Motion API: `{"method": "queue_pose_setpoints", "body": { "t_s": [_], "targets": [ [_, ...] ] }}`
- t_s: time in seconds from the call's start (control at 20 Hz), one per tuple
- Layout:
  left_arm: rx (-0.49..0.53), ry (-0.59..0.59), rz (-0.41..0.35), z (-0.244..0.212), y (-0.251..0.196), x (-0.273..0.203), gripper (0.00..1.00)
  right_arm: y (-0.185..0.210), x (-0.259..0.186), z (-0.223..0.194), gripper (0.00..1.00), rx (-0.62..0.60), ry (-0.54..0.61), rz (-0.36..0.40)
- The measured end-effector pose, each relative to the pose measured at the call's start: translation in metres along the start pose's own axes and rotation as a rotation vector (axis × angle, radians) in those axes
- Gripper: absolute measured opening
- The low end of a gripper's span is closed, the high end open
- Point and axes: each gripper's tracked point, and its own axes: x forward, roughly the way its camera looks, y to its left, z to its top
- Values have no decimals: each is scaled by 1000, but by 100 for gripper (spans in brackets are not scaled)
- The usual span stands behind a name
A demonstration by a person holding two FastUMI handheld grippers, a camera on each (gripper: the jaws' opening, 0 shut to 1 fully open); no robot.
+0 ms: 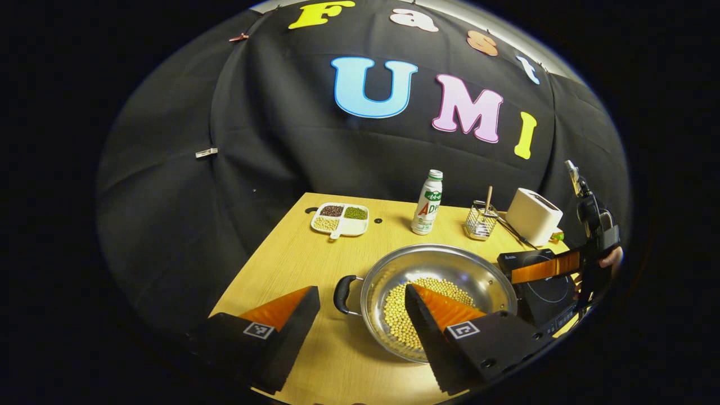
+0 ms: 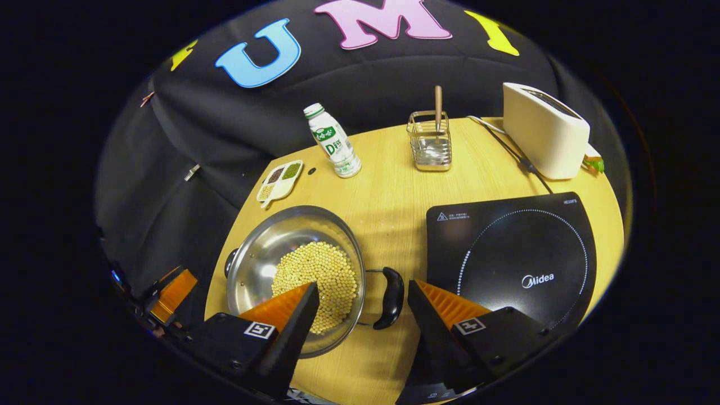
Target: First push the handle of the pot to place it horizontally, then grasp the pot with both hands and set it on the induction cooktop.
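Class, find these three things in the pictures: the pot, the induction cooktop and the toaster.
pot [image 2: 264, 253]: right gripper view, bare steel inner wall.
induction cooktop [image 2: 506, 247]: right gripper view, glass top inside the dotted ring.
toaster [image 2: 540, 138]: right gripper view, its long side.

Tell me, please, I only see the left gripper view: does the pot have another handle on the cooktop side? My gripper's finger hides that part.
Observer: Yes. In the right gripper view a black handle sticks out of the pot toward the induction cooktop.
Operator: Is the right gripper squeezing it?
Observer: No. The right gripper is open, and the handle sits in the gap between its fingers.
Operator: Is something on the cooktop?
Observer: No. The part I can see is bare.
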Motion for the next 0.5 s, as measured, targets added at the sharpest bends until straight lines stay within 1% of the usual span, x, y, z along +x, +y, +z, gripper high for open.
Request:
{"method": "queue_pose_setpoints", "body": {
  "t_s": [0.25,0.4,0.5],
  "targets": [
    [19,12,-62,0,0,31,95,2,16,-12,99,47,33,5],
    [25,27,-117,-4,-2,51,95,3,25,-19,99,36,51,-2],
    [36,58,-134,-13,1,67,95,5,30,-24,99,27,68,-8]
  ]
}}
